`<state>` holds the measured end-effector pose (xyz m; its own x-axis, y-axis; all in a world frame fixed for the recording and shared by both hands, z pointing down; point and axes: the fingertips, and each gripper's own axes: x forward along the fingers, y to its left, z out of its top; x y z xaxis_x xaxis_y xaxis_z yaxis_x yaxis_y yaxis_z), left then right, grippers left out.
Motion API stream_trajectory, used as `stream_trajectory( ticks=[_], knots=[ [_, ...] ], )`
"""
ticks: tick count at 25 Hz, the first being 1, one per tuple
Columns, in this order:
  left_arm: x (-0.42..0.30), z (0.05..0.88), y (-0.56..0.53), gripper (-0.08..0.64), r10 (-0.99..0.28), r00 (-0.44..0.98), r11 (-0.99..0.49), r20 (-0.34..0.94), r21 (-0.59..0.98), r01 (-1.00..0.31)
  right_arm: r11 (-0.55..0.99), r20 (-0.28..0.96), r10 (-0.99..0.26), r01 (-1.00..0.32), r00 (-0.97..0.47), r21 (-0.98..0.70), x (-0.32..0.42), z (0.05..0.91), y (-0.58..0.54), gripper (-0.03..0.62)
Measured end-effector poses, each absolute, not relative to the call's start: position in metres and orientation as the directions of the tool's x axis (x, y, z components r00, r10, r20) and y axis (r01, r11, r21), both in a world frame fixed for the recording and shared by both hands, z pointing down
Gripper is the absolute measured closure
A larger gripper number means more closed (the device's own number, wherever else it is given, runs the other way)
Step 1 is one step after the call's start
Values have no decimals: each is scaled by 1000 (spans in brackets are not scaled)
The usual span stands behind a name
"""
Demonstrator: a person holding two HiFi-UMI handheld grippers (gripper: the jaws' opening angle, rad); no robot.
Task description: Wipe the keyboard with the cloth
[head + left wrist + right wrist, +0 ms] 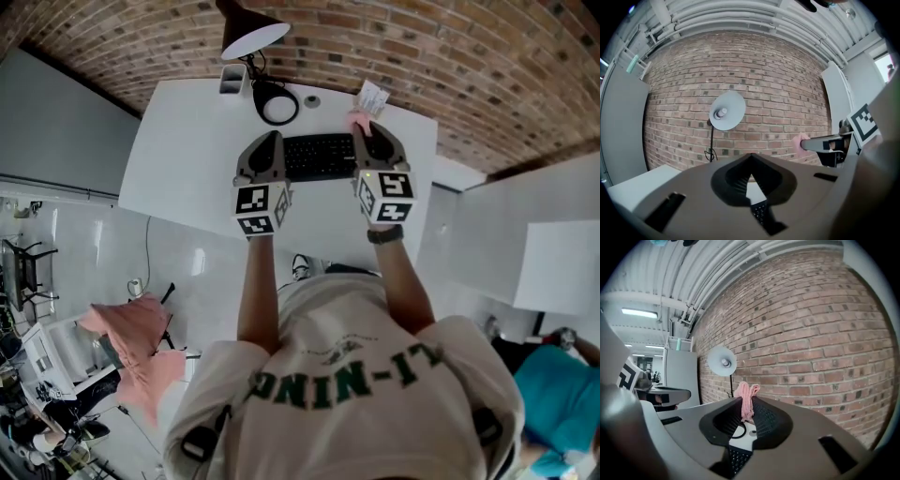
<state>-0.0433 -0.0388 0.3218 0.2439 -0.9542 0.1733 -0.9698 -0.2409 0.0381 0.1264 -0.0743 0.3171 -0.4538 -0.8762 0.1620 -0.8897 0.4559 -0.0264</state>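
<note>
Both tools are out over the white table (187,150), one at each end of the black keyboard (319,157), which lies across the middle of the table. The right hand-held gripper (745,403) has its jaws clamped hard on the pink cloth (746,391). A folded bunch of the cloth pokes up past the jaw tips, and the rest is pinched flat between the ribbed pads. From the head view, that cloth sits at the keyboard's far right corner; whether it touches the keys, I can't tell. In the right gripper view, keys show in the gap under the jaws.

Over to the left hand-held gripper (751,158): its jaws are together at the tips with nothing between them, and a strip of keys shows through the gap below. It hangs over the keyboard's left end.

At the back edge stands a desk lamp (255,37), with its round base (278,103) just behind the keyboard. A white card (372,97) lies just beyond the cloth. A brick wall (825,333) fills both gripper views. There is a dark watch (384,234) on the right wrist.
</note>
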Motion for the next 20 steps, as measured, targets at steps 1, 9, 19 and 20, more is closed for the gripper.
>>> stream_trajectory(
  ticks=[1,9,19,20],
  knots=[
    [-45,320,-39,566,-956,242,-239,169,37,-970,449,144,-883,-893,-447,-22,126,312,-75,538],
    [-48,319,-46,566,-960,235,-234,149,28,-972,454,120,-883,-891,-454,-28,120,312,-83,540],
    [-39,356,-66,566,-953,231,-235,194,5,-972,454,175,-871,-888,-459,-70,135,351,-108,538],
    [-37,375,-68,566,-944,230,-234,236,11,-972,445,184,-874,-893,-449,-67,140,358,-111,538]
  ],
)
